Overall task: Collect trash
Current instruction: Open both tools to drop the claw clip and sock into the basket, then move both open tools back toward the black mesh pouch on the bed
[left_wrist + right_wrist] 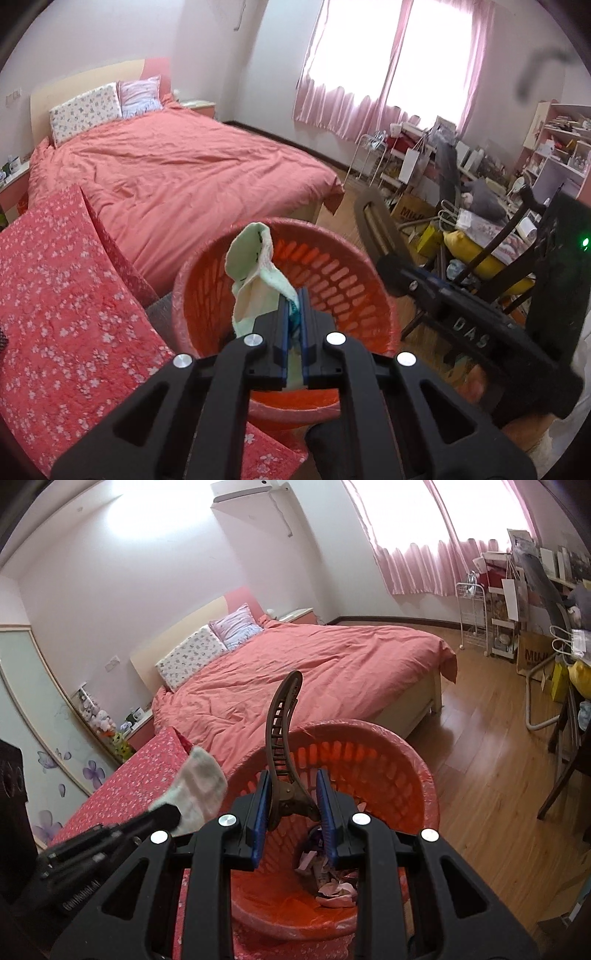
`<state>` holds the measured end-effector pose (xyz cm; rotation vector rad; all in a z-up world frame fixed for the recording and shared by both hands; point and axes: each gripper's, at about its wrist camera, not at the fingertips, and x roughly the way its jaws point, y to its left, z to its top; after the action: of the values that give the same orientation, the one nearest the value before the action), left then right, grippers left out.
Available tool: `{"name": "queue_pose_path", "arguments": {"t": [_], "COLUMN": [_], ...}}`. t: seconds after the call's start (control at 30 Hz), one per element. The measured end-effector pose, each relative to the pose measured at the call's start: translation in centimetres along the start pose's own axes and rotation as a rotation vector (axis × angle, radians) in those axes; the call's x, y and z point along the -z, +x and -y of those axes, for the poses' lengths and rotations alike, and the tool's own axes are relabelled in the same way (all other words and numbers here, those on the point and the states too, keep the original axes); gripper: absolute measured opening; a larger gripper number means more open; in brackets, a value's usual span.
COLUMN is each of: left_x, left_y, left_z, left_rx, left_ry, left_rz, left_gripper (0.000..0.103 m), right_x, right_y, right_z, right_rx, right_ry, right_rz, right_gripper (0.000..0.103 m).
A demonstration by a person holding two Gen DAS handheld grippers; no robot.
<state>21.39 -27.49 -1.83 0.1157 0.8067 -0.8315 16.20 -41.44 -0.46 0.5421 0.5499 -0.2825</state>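
Observation:
An orange slotted waste basket (332, 280) (406, 775) with a thin plastic liner stands beside the bed; crumpled paper scraps (332, 886) lie at its bottom. My left gripper (293, 317) is shut on a pale green and white sock (251, 273), which hangs over the basket's opening. The same sock (195, 790) shows at the left of the right wrist view, at the tip of the left gripper (162, 818). My right gripper (291, 797) is shut on a brown hair claw clip (282, 734), held upright above the basket's near rim. That clip (373, 221) and right gripper also appear at the right of the left wrist view.
A bed with a salmon cover (184, 177) fills the left and middle. A folded red floral quilt (62, 295) lies next to the basket. Cluttered shelves, bags and a chair (480, 206) crowd the right side. Wooden floor (491, 775) lies to the basket's right.

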Motion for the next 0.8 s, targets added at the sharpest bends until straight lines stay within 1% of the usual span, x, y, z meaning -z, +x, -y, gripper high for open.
{"name": "queue_pose_path", "arguments": {"t": [0.07, 0.1, 0.13, 0.2, 0.27, 0.33, 0.37, 0.5, 0.57, 0.63, 0.8], "left_x": [0.2, 0.5, 0.6, 1.0, 1.2, 1.5, 1.6, 2.2, 2.9, 3.6, 5.6], "left_y": [0.8, 1.2, 1.4, 1.6, 1.4, 0.9, 0.5, -1.2, -2.4, -3.5, -6.3], "left_z": [-0.4, -0.6, -0.9, -1.6, -2.4, -3.5, -3.9, -5.7, -6.9, -8.2, -11.7], "left_rx": [-0.012, -0.018, -0.025, -0.055, -0.074, -0.094, -0.102, -0.158, -0.198, -0.240, -0.339], "left_ry": [-0.011, -0.015, -0.019, -0.028, -0.040, -0.059, -0.064, -0.069, -0.070, -0.076, -0.120], "left_rz": [-0.019, -0.031, -0.038, -0.044, -0.047, -0.043, -0.040, -0.022, -0.011, -0.007, 0.000], "left_gripper": [0.009, 0.016, 0.027, 0.040, 0.042, 0.047, 0.048, 0.051, 0.053, 0.055, 0.056], "right_x": [0.0, 0.0, 0.1, 0.2, 0.3, 0.7, 0.8, 1.0, 1.0, 0.9, 1.3], "right_y": [0.3, 0.5, 0.8, 1.2, 1.7, 1.7, 1.6, 1.0, 0.7, 0.9, 0.9], "right_z": [0.2, 0.3, 0.5, 0.6, 0.7, 0.6, 0.5, -0.2, -0.9, -1.0, -3.6], "right_rx": [0.001, 0.004, 0.010, 0.022, 0.024, 0.030, 0.032, 0.058, 0.067, 0.069, 0.058], "right_ry": [0.011, 0.016, 0.017, 0.022, 0.032, 0.035, 0.034, 0.010, -0.010, -0.028, -0.099], "right_rz": [-0.007, -0.009, -0.013, -0.026, -0.044, -0.061, -0.060, -0.055, -0.051, -0.050, -0.056], "right_gripper": [0.025, 0.025, 0.025, 0.026, 0.028, 0.036, 0.040, 0.041, 0.041, 0.041, 0.041]}}
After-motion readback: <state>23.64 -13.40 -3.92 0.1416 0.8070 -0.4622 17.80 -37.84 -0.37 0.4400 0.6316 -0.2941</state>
